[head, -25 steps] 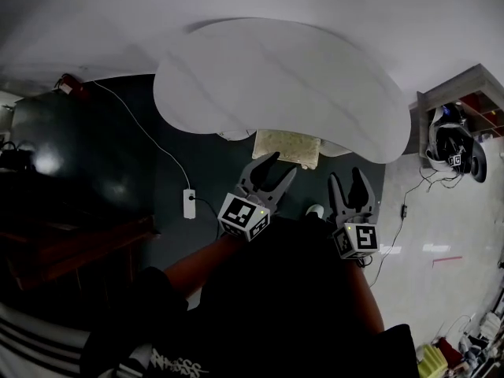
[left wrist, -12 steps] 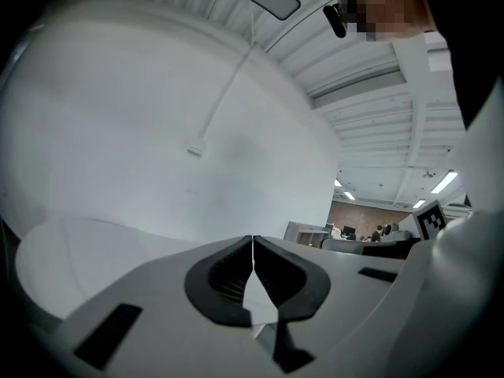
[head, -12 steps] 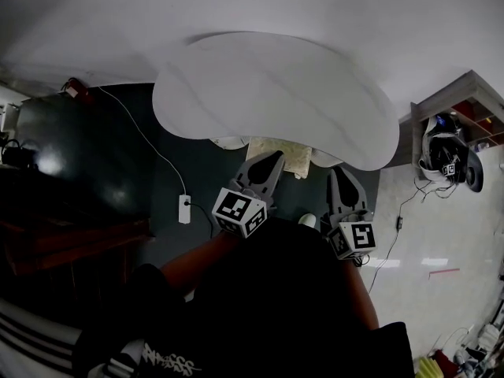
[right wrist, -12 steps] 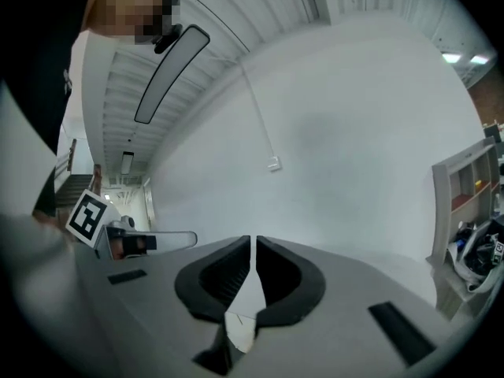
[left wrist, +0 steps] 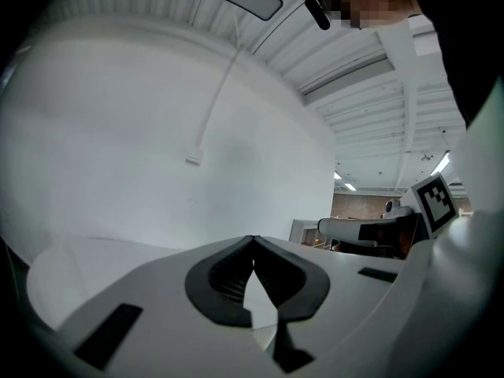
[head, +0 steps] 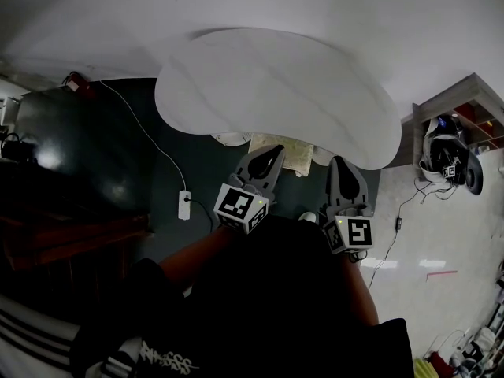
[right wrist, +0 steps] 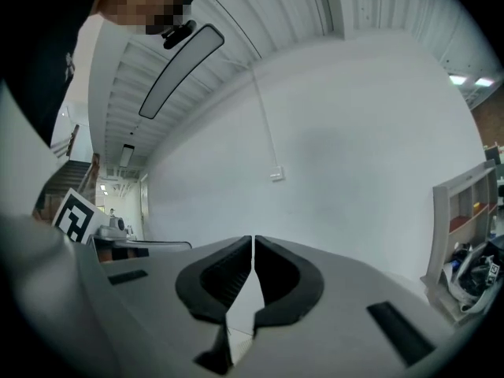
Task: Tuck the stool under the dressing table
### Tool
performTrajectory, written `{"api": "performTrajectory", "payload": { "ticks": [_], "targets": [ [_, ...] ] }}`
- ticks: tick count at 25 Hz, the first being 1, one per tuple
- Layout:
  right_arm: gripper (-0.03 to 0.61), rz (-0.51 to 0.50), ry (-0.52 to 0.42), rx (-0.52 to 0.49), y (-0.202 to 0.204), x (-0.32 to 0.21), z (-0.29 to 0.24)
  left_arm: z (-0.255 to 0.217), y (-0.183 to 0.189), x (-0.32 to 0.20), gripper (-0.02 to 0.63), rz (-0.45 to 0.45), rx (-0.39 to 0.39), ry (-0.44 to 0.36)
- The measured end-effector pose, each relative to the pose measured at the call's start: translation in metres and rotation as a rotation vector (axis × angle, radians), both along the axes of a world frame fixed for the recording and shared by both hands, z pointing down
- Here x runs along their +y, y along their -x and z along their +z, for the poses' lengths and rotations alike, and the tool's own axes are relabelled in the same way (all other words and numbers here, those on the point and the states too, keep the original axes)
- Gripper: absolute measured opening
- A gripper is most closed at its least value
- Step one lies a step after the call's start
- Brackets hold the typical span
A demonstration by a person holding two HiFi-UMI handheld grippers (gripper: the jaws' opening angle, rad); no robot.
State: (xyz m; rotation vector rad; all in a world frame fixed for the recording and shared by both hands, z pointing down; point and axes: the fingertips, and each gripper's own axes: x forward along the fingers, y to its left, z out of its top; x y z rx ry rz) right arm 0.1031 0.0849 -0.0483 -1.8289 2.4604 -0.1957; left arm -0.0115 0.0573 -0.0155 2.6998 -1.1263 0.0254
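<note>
The white dressing table (head: 268,85) fills the middle of the head view. Under its near edge shows part of the stool's beige cushion (head: 298,154); the rest is hidden by the tabletop. My left gripper (head: 276,150) is shut and empty, its tips over the cushion's left part. Just right of the cushion, my right gripper (head: 340,162) is shut too; its jaws have just been closing with nothing between them. In the left gripper view the left gripper (left wrist: 252,239) points level at a white wall, pads together. The right gripper (right wrist: 253,239) shows the same.
A dark rug (head: 94,156) lies under the table, with a white power strip (head: 187,205) and its cable. A wooden shelf (head: 465,93) holding a helmet (head: 449,144) stands at the right. Dark wooden furniture (head: 71,242) is at the left. Cables (head: 398,211) trail over the pale floor.
Both grippers stood open a second ago and are now shut with nothing in them. Both have risen slightly. More of the stool's cushion is hidden under the table edge.
</note>
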Motion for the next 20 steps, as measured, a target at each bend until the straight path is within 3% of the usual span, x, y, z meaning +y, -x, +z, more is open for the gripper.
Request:
{"api": "performTrajectory", "payload": {
  "ticks": [11, 20],
  "targets": [
    [0.041, -0.022, -0.011, 0.093, 0.042, -0.009, 0.001, -0.005, 0.050, -0.015, 0.015, -0.041, -0.044, -0.052],
    [0.038, -0.015, -0.010, 0.134, 0.065, -0.007, 0.003, -0.004, 0.055, -0.001, 0.015, 0.012, -0.052, -0.070]
  ]
}}
